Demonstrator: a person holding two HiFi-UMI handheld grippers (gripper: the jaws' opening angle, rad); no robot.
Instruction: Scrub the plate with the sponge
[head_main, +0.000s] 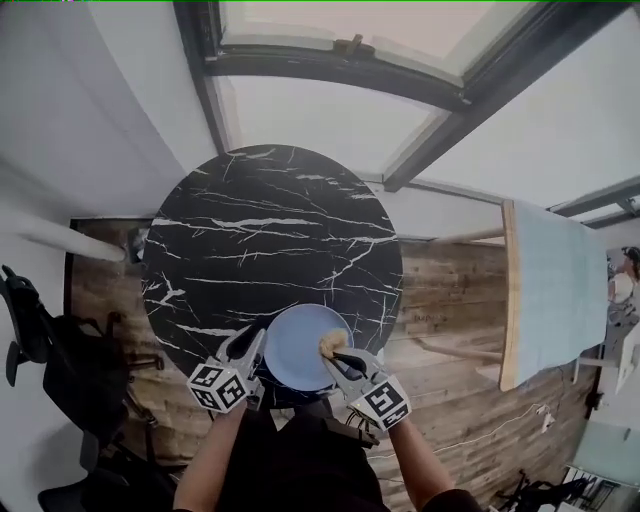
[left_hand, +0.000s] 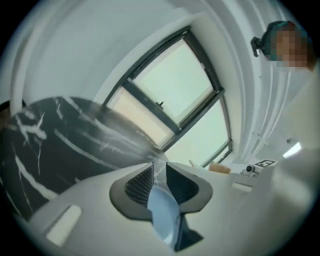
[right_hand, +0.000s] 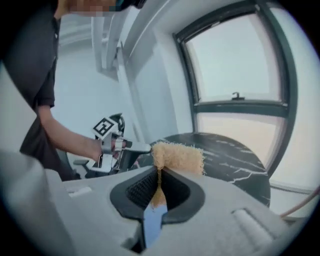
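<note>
A light blue plate hangs over the near edge of the round black marble table. My left gripper grips the plate's left rim. In the left gripper view the plate's edge stands upright between the ribbed pads, and the gripper is shut on it. My right gripper holds a tan sponge at the plate's right rim. In the right gripper view the sponge sticks out past the jaws, pinched by the gripper. The left gripper's marker cube shows beyond.
A pale table top stands to the right over the wooden floor. A black chair is at the left. A large window lies behind the marble table. A cable runs across the floor.
</note>
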